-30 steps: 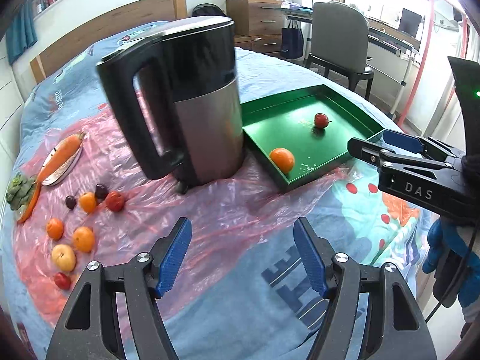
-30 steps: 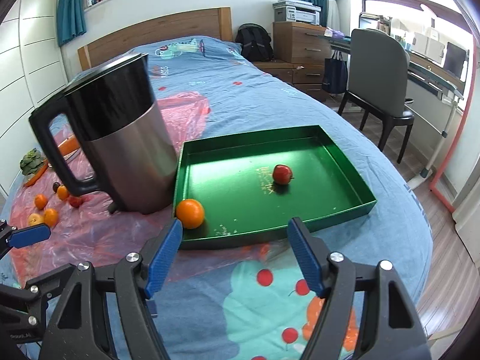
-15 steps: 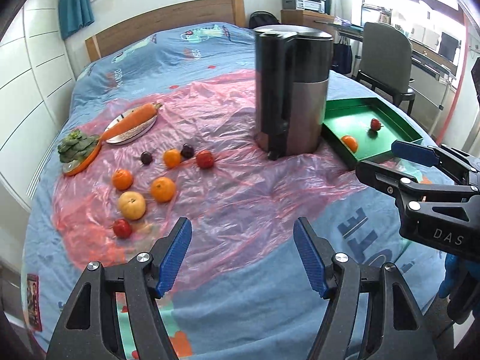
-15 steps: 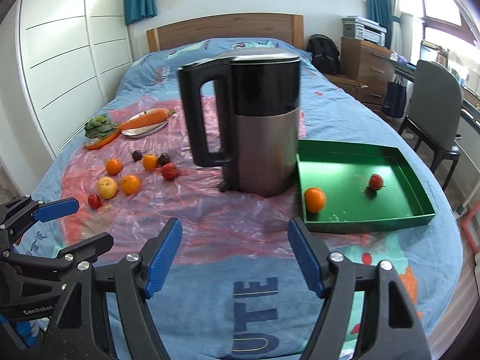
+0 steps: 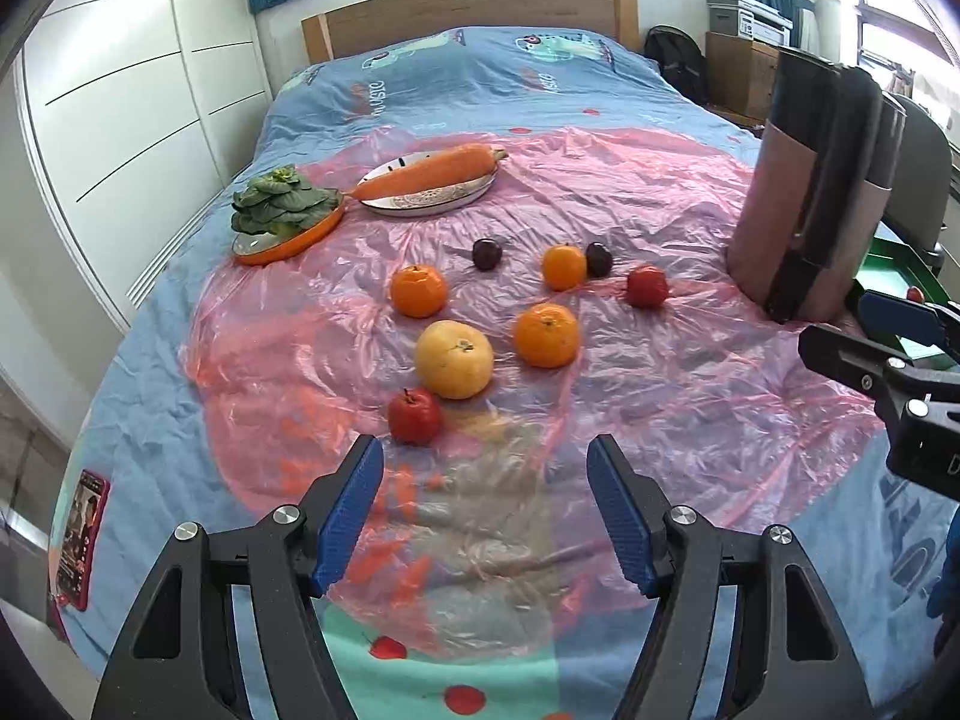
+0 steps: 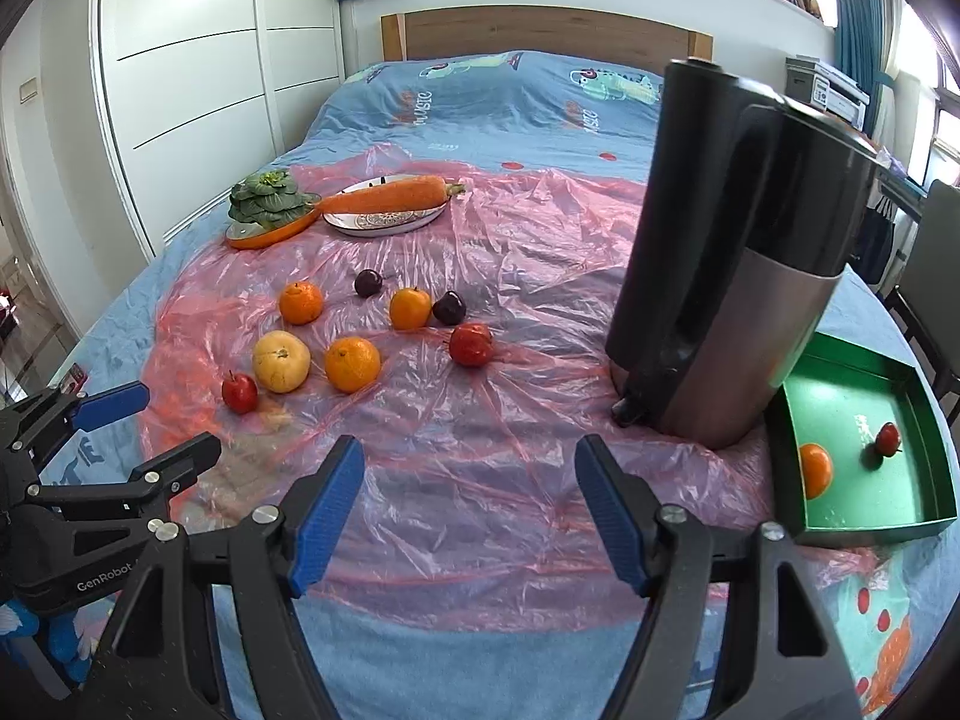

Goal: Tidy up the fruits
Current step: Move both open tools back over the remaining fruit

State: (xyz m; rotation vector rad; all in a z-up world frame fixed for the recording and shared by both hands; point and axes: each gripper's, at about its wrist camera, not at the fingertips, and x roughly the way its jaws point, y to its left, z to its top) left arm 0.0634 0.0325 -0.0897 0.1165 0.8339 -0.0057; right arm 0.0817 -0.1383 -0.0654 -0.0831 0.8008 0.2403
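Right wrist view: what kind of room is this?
A bedroom, most likely: the work surface is a bed with a wooden headboard, beside a white wardrobe. A desk chair stands at the right.

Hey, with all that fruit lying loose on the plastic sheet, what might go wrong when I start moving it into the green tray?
Round fruit such as the yellow apple may roll on the crinkled pink plastic sheet when nudged. The tall kettle stands between the fruit and the green tray, so a carried piece or the left tool could knock it.
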